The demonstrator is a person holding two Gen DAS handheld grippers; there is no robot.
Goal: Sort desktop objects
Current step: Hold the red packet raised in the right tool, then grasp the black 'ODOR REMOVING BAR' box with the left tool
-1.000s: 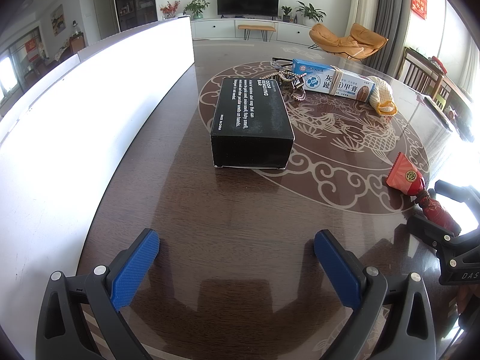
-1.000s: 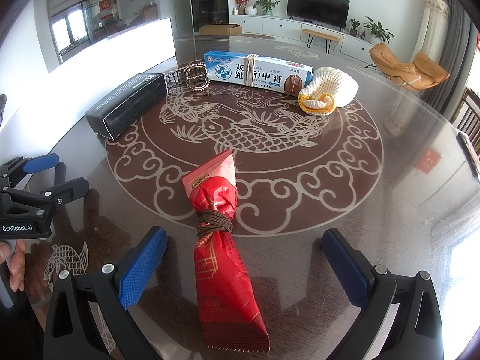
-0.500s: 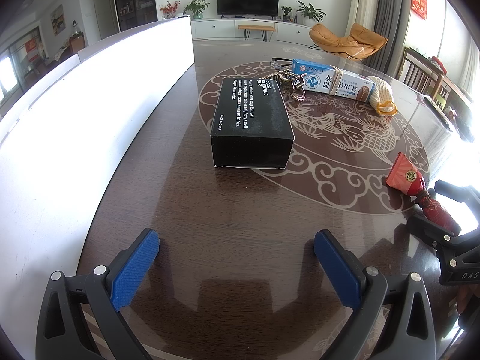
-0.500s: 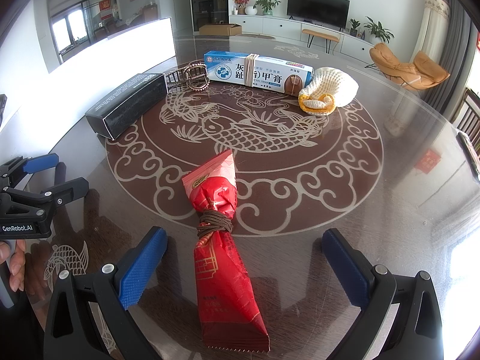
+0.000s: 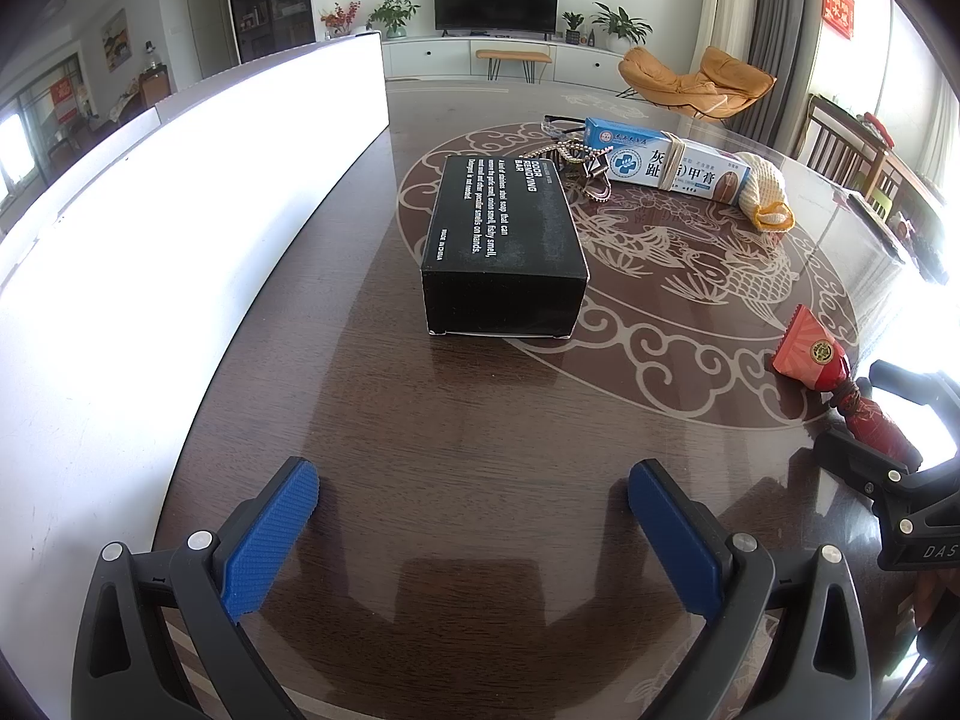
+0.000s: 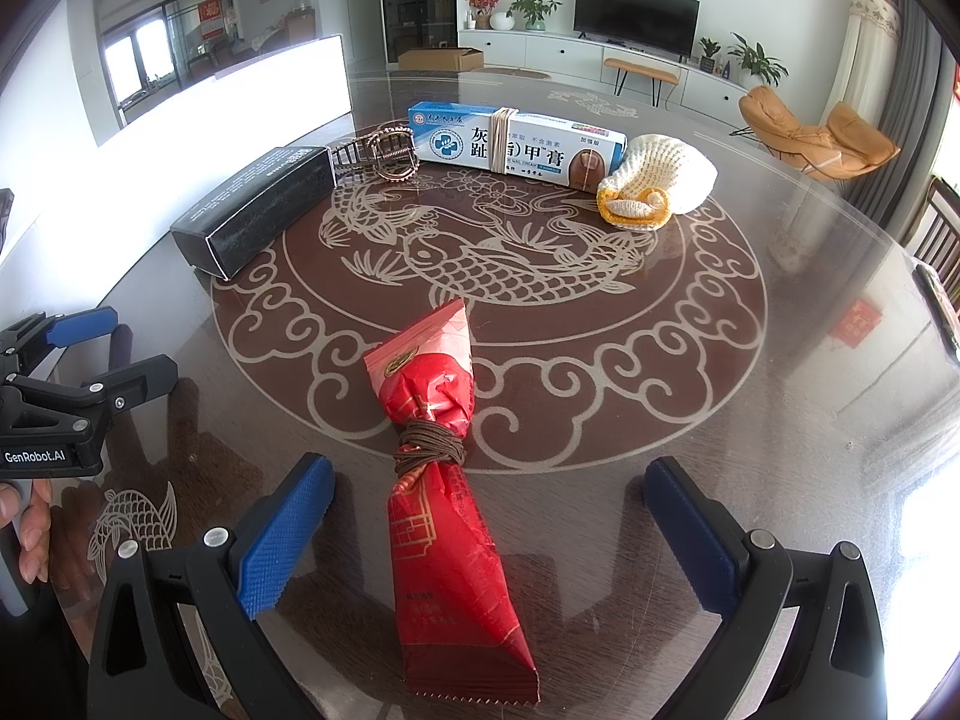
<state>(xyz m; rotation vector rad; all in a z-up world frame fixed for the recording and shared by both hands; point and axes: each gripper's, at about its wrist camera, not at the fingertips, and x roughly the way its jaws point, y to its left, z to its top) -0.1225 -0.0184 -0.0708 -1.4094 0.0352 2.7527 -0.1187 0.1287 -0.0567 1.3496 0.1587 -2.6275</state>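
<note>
Where the red packet (image 6: 447,498) lies on the glass-topped table (image 6: 750,420), tied round its middle with brown cord (image 6: 429,450), it sits lengthwise between the fingers of your right gripper (image 6: 489,516), nearer the left pad than the right. The blue pads (image 6: 282,540) stand wide apart and touch nothing; the claw holds nothing. The packet's far end reaches over the scroll border of the fish inlay; its near end runs toward the camera. Beyond it, across the inlay, note the blue-and-white ointment box (image 6: 516,144) with a rubber band round it, and the cream crocheted pouch (image 6: 657,180) with its yellow rim touching the box's right end. Just left of the ointment box sits a gold-toned metal clasp or hair clip (image 6: 378,150), too small to name surely, and left of that the black box (image 6: 258,207) printed in white. Your left gripper (image 5: 474,510) is spread just as wide, empty, low over bare dark wood, with the black box (image 5: 504,240) well ahead of it and roughly centred between the fingers. From that side the red packet (image 5: 834,384) shows at the right edge, beside your right gripper (image 5: 888,420). A white wall (image 5: 150,240) runs along the table's left side.
</note>
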